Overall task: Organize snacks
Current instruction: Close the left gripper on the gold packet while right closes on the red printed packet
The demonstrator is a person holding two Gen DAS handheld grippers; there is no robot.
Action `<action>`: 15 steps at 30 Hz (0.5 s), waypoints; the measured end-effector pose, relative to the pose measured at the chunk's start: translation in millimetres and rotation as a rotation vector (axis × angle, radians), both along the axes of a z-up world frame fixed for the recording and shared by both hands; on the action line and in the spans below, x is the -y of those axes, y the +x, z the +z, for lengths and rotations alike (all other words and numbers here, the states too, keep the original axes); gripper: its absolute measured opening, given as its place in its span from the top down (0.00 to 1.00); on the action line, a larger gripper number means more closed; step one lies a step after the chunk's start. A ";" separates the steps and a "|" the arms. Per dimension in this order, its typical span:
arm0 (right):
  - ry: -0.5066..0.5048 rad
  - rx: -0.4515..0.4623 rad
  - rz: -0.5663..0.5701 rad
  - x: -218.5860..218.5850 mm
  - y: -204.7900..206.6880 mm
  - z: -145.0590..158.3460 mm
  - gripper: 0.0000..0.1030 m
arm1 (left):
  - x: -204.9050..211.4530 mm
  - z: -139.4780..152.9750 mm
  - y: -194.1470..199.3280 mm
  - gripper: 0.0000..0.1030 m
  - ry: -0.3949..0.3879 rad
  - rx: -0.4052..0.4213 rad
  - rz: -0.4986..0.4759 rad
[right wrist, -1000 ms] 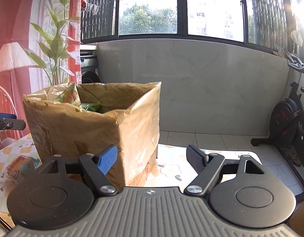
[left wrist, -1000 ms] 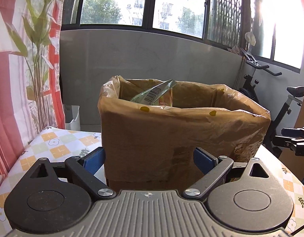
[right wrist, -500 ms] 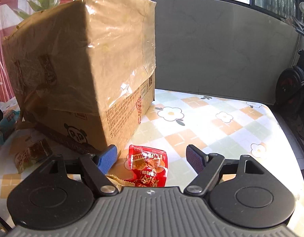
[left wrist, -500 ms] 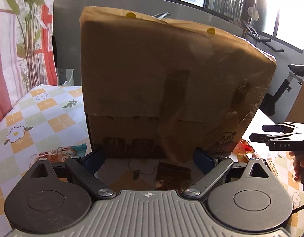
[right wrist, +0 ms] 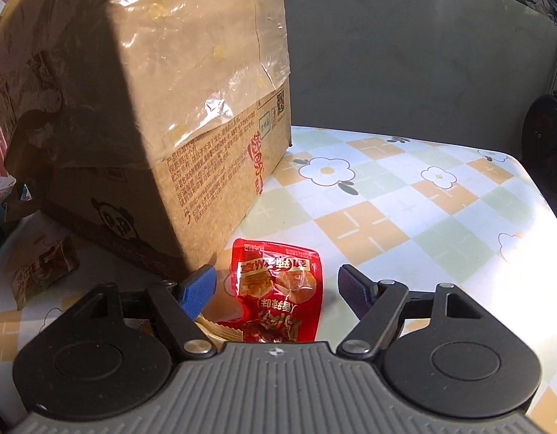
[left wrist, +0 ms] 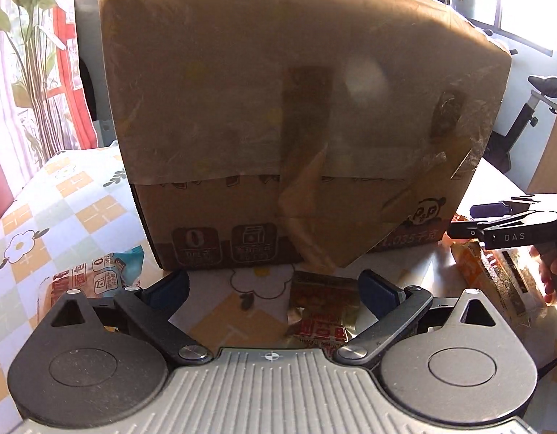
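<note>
A tall brown cardboard box (left wrist: 278, 115) lined with plastic stands on the flowered tablecloth; it also shows in the right wrist view (right wrist: 140, 108). My left gripper (left wrist: 273, 287) is open, low over the table in front of the box, above a dark red-gold snack packet (left wrist: 323, 311). My right gripper (right wrist: 278, 285) is open at the box's right corner, with a red snack packet (right wrist: 278, 289) lying between its fingers. The right gripper also shows in the left wrist view (left wrist: 510, 224).
A pale snack pack (left wrist: 86, 278) lies left of the left gripper. An orange wrapper (left wrist: 495, 275) lies at the right. Another packet (right wrist: 43, 267) lies left of the box corner. The tablecloth (right wrist: 405, 209) extends right. An exercise bike (left wrist: 531, 115) stands behind.
Both grippers have dropped from box-rim height to just above the table. The box's contents are out of sight, and packets on the table have come between the fingers.
</note>
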State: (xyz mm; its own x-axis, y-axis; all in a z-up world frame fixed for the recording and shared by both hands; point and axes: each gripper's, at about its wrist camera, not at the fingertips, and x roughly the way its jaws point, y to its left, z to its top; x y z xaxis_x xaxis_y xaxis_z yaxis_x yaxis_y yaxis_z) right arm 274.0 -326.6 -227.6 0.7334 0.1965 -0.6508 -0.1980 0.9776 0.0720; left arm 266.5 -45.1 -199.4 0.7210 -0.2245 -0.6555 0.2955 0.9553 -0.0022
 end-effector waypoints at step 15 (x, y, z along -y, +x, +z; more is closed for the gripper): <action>-0.043 0.060 -0.031 -3.1 -5.9 -5.1 0.44 | 24.4 -29.8 15.8 0.04 0.050 -0.117 -0.051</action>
